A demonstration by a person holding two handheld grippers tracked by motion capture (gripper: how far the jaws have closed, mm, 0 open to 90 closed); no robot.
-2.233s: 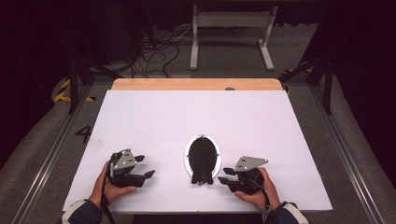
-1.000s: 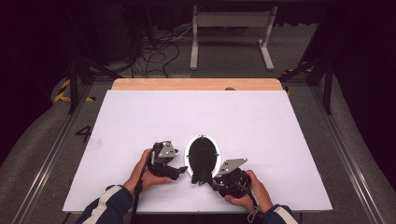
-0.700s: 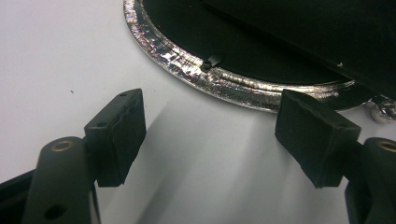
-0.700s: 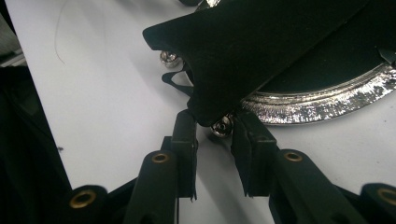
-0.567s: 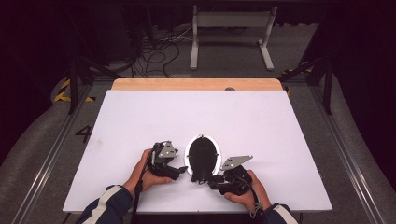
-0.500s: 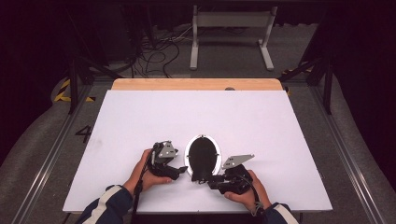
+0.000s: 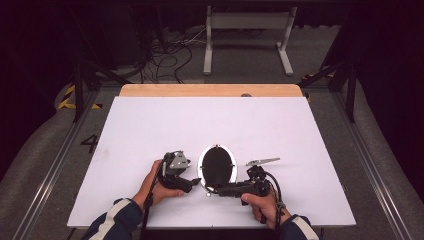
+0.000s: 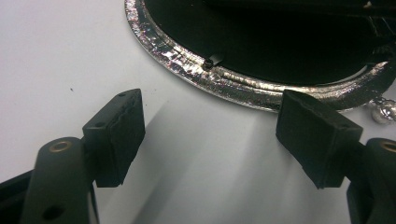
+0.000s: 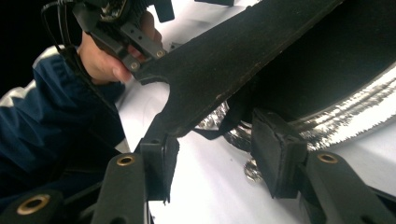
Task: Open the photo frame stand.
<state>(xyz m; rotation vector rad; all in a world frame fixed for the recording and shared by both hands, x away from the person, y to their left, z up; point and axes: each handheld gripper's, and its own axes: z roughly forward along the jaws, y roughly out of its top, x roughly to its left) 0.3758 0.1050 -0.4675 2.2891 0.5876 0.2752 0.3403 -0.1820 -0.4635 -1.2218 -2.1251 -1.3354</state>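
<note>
A black oval piece (image 7: pixel 217 165) with a crinkled silver rim (image 8: pixel 243 86) lies flat near the table's front. A black flap (image 9: pixel 224 60) runs from it over my right gripper's left pad. My left gripper (image 7: pixel 192 182) sits just left of the oval, open, with bare table between its pads (image 8: pixel 123 126). My right gripper (image 7: pixel 215 190) lies low at the oval's near edge and points left. Its jaws have just been opening; the flap's narrow end rests at the left pad (image 9: pixel 161 154), unpressed. A small silver bead (image 9: pixel 252 170) lies by the rim.
The white table top (image 7: pixel 150 125) stretches behind and to both sides of the oval, with a wooden strip (image 7: pixel 210 90) along its far edge. The person's other hand and blue sleeve (image 9: pixel 56 116) are close behind my right gripper's jaws. Cables and a metal stand lie on the floor beyond.
Both hands came inward to the oval from the table's sides. In the last second the right gripper swung low along the oval's near edge and its jaws spread apart; the left stayed put.
</note>
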